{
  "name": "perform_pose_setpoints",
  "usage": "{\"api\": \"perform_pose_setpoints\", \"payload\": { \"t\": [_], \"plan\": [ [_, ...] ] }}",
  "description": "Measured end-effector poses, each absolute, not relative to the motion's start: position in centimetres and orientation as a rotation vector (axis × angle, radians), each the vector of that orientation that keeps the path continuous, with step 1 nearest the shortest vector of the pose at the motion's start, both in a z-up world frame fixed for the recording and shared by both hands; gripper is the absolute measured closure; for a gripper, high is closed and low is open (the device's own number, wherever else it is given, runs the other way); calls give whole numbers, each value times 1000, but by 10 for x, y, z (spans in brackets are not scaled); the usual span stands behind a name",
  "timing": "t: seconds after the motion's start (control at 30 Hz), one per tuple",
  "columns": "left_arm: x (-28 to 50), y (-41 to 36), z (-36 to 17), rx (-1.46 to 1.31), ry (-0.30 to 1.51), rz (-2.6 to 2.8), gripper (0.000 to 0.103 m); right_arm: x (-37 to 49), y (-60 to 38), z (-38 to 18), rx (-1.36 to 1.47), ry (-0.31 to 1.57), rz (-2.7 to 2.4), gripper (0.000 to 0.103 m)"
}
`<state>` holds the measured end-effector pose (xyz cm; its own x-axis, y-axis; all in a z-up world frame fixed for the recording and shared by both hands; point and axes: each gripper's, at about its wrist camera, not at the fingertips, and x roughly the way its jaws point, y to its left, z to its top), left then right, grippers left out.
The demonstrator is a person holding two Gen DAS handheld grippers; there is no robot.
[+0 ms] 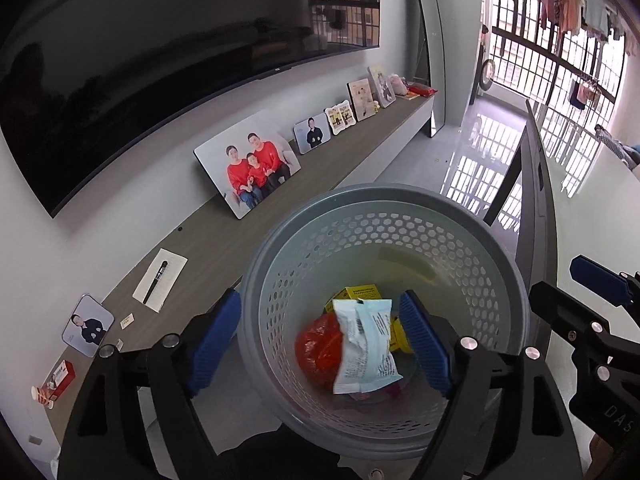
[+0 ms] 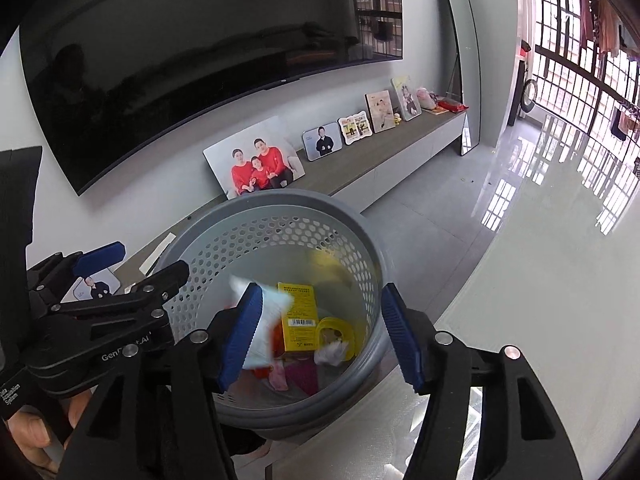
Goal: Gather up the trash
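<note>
A grey perforated waste basket (image 1: 460, 216) stands below both grippers; it also shows in the right wrist view (image 2: 360, 220). A white and pale-blue snack wrapper (image 1: 366, 344) is loose inside it, blurred in the right wrist view (image 2: 266, 320). Under it lie a red plastic bag (image 1: 318, 346), a yellow box (image 2: 298, 316), a yellow tape ring (image 2: 334, 330) and crumpled tissue (image 2: 330, 352). My left gripper (image 1: 320, 340) is open over the basket, touching nothing. My right gripper (image 2: 320, 336) is open and empty above the basket.
A low TV cabinet (image 2: 360, 156) along the wall carries several photo frames (image 1: 248, 164), a notepad with a pen (image 1: 160, 278) and a small red box (image 1: 58, 380). A large TV (image 1: 160, 60) hangs above. A glass table edge (image 1: 536, 200) is at right.
</note>
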<state>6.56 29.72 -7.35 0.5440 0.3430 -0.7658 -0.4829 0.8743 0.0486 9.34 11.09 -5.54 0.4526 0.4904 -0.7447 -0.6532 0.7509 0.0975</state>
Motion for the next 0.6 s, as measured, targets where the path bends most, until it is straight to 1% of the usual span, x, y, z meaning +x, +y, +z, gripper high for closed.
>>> {"api": "perform_pose_setpoints", "payload": {
  "t": [0.33, 0.4, 0.6],
  "plan": [
    [62, 292, -71, -179, 868, 494, 20, 94, 104, -51, -194, 846, 702, 44],
    [63, 293, -70, -177, 870, 499, 18, 93, 103, -51, -191, 849, 701, 44],
    [59, 292, -71, -180, 878, 504, 16, 93, 100, -55, -178, 864, 695, 44]
  ]
}}
